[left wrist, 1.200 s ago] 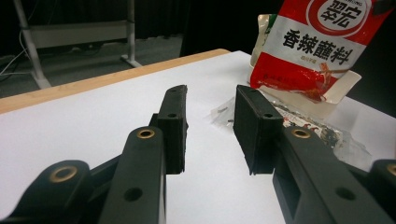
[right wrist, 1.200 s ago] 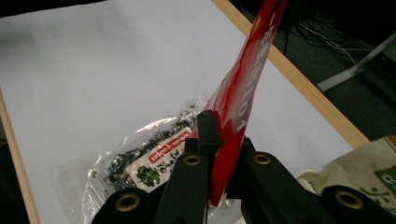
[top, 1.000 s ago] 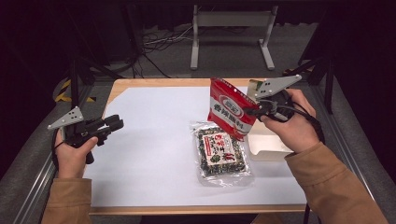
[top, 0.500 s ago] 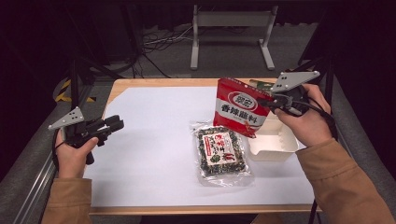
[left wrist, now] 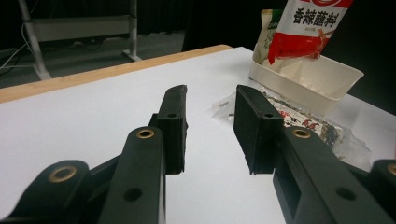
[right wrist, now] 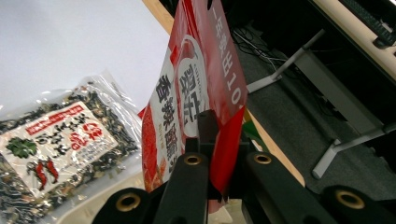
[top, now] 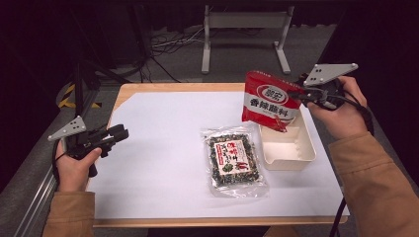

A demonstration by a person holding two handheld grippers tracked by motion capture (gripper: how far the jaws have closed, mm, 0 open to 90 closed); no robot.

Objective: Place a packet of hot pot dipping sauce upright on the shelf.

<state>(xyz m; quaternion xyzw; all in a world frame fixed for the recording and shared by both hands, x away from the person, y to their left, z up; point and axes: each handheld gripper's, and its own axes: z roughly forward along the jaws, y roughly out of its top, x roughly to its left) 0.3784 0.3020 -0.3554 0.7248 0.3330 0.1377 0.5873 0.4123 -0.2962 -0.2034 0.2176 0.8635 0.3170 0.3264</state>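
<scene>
Currently mid-transfer: right gripper [top: 298, 95] pinching edge of red printed foil sauce packet [top: 269, 101], suspended above white rectangular plastic tray [top: 288, 158] on tabletop [top: 158, 133]. Left gripper [top: 117, 133] idle, spread, holding nothing. Next, probably: lower packet into tray, then release.

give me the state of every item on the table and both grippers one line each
red packet: sealed, hanging upright above the tray, clamped at its edge
clear packet: sealed, flat on the white sheet
white tray: empty
right gripper: shut on the red packet
left gripper: open, empty
</scene>
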